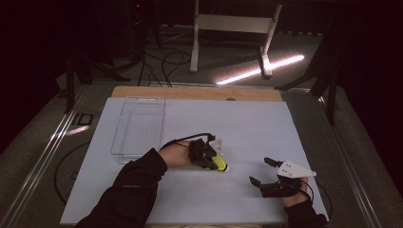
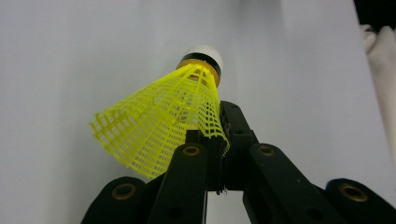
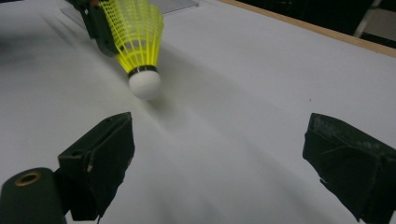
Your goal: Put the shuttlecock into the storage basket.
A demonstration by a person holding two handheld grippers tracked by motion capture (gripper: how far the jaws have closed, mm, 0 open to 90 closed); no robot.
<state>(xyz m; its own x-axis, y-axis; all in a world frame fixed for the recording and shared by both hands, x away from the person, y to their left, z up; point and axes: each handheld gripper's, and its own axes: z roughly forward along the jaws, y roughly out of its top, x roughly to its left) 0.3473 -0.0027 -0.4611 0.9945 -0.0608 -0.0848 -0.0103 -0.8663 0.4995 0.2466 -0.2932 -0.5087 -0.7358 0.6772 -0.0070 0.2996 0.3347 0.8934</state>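
A yellow shuttlecock (image 2: pixel 159 126) is gripped by its mesh skirt in the closed left tongs (image 1: pixel 212 160), seen at centre frame in the high view, with its white cork tip pointed down toward the white desk (image 1: pixel 247 128). The right tongs (image 1: pixel 264 172), at lower right, are held wide open and empty. A clear tray (image 1: pixel 139 126) is seen at upper left.

Shuttlecock (image 2: pixel 161 126): neon-yellow mesh skirt, black-and-gold band, white cap; worktop (image 1: pixel 247 128) pale grey-white with tan wooden edge; grippers black.
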